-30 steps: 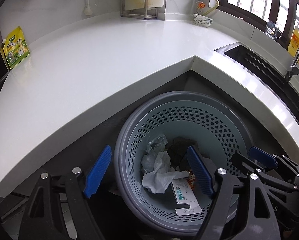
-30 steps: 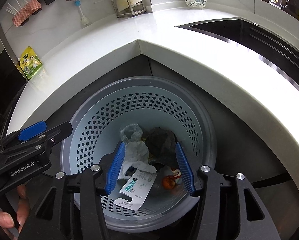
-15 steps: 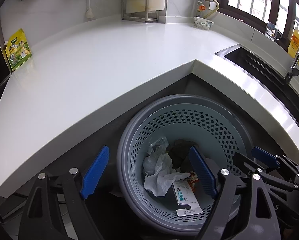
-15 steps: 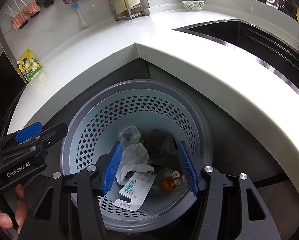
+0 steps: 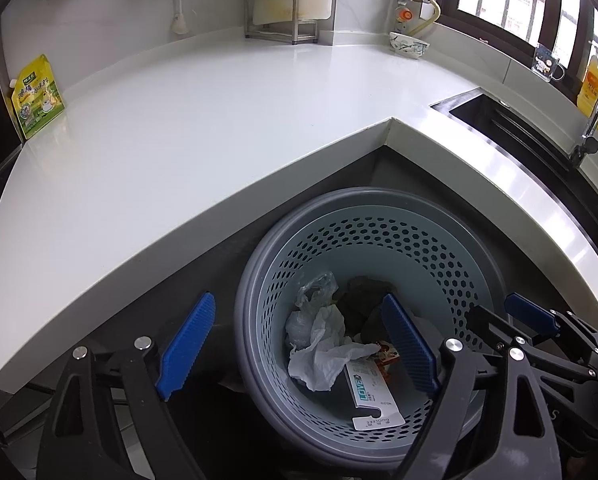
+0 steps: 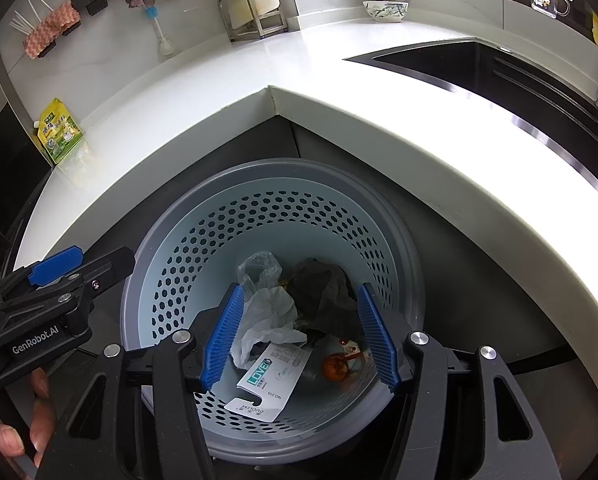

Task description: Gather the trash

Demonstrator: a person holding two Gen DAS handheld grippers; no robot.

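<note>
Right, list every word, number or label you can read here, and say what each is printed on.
"LOVE": white card in the perforated basket.
"NO.310": same card, lower part.
"DUOLEKE", roughly: card's hanger end, small and uncertain.
"GenRobot.AI": side of the left claw, right wrist view.
Yellow-green pouch on the countertop: printed characters, too blurred to read.
Yellow bottle by the window: label unreadable.

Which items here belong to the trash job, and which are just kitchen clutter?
Job: perforated bin; in it white crumpled plastic, LOVE card, dark wad, orange scrap; left gripper opening, empty; right gripper open, empty.

Clutter: yellow pouch, bowl, metal rack, brush, sink.
</note>
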